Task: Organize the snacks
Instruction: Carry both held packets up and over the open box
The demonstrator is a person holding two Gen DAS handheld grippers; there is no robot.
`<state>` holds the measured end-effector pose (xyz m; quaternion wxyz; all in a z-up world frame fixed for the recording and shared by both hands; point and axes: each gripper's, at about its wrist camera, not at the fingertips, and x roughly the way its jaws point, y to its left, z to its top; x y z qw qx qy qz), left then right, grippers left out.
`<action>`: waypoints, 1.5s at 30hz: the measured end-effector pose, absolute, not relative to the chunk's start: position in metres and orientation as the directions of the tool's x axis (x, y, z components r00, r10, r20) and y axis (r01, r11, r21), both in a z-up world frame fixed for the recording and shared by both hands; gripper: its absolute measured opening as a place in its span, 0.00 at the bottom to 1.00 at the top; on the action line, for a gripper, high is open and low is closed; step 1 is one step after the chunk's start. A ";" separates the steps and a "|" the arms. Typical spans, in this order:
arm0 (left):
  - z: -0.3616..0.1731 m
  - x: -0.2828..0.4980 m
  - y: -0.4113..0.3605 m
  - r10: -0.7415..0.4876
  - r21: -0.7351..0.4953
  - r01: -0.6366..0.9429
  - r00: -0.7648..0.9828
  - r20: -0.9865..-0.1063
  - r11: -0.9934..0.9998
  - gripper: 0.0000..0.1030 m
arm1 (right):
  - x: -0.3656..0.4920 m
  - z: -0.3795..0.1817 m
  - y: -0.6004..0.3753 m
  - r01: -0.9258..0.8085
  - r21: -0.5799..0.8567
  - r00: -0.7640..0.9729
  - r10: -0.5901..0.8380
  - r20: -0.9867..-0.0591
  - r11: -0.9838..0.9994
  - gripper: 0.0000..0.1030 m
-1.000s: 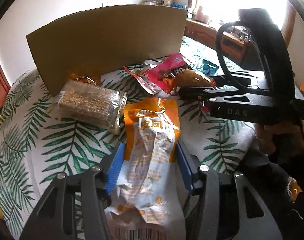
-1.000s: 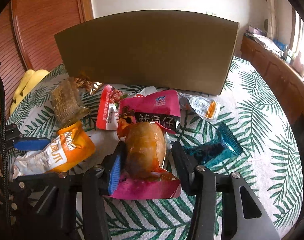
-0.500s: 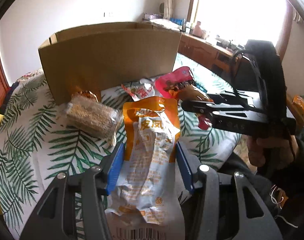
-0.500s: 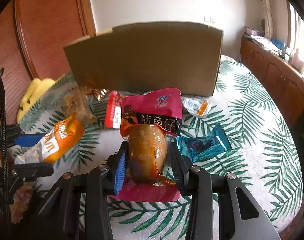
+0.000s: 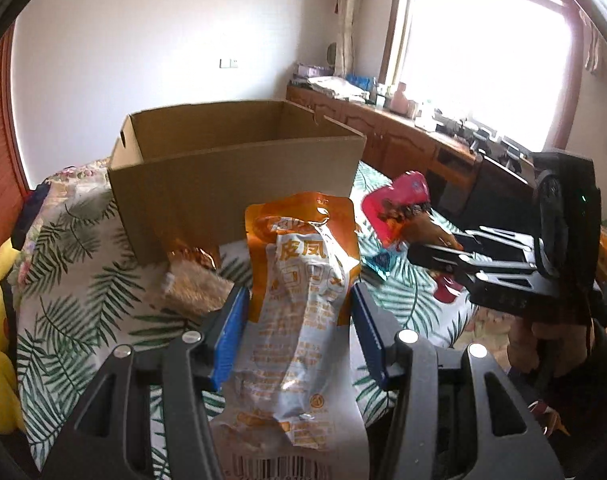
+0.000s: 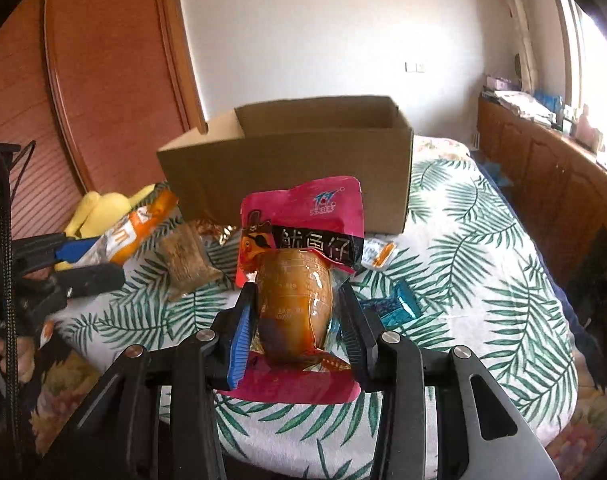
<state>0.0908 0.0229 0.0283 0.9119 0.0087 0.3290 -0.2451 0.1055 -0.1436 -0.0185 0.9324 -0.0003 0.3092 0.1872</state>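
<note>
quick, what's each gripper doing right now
Left gripper: closed on the orange snack packet, lifted off the bed.
Right gripper: closed on the pink snack packet, also lifted.

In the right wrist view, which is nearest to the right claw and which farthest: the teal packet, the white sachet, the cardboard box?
From the right claw:
1. Teal packet, just right of it.
2. White sachet, beyond, near the box's base.
3. Cardboard box, farthest, straight behind.

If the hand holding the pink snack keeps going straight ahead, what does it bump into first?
Probably the cardboard box: the right gripper, shut on the pink squid snack pack, points at its near wall. It may be high enough to clear the rim; depth is unclear.
</note>
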 end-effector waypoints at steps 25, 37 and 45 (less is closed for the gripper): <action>0.077 0.143 0.037 -0.400 -0.120 0.401 0.749 -0.528 0.908 0.50 | 0.128 0.027 -0.135 -0.370 0.055 0.786 0.344 -0.514 0.928 0.39; 0.077 0.185 0.045 -0.355 -0.114 0.353 0.756 -0.549 0.929 0.50 | 0.171 0.029 -0.127 -0.360 0.029 0.783 0.319 -0.535 0.932 0.39; 0.069 0.212 0.045 -0.311 -0.089 0.321 0.752 -0.582 0.943 0.51 | 0.198 0.031 -0.121 -0.353 0.012 0.781 0.301 -0.547 0.936 0.39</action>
